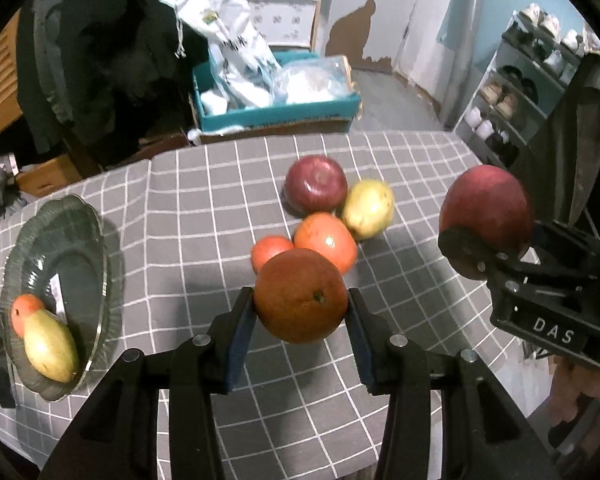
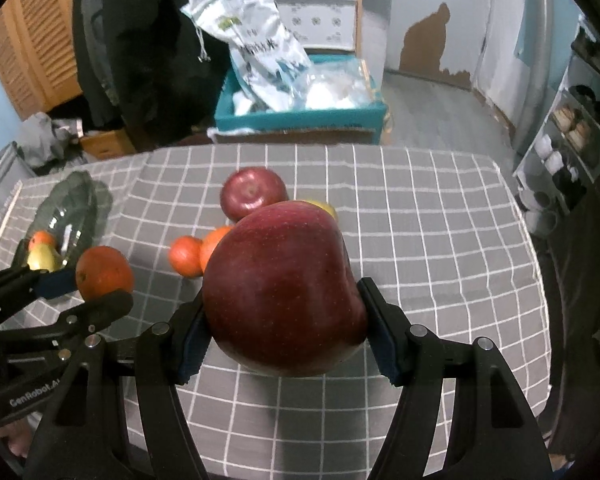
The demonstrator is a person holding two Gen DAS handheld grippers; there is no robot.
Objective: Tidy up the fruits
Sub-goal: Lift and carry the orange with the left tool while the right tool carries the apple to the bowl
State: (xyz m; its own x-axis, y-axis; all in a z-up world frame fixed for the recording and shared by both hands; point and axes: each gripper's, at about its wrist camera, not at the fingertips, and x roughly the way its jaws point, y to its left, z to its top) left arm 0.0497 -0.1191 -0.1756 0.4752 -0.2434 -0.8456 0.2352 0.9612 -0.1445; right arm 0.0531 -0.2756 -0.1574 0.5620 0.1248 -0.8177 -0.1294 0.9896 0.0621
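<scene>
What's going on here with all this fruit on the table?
A person is sorting fruit with two handheld grippers. The left gripper is shut on an orange, and the right gripper is shut on a red apple, both held above the checked tablecloth. Another apple, a yellow pear and two smaller oranges lie clustered on the cloth. The glass bowl holds a pear and an orange.

Open worktop (image 1: 204, 216) lies between the glass bowl (image 1: 60, 264) and the clustered fruits (image 1: 324, 216), which block the middle
</scene>
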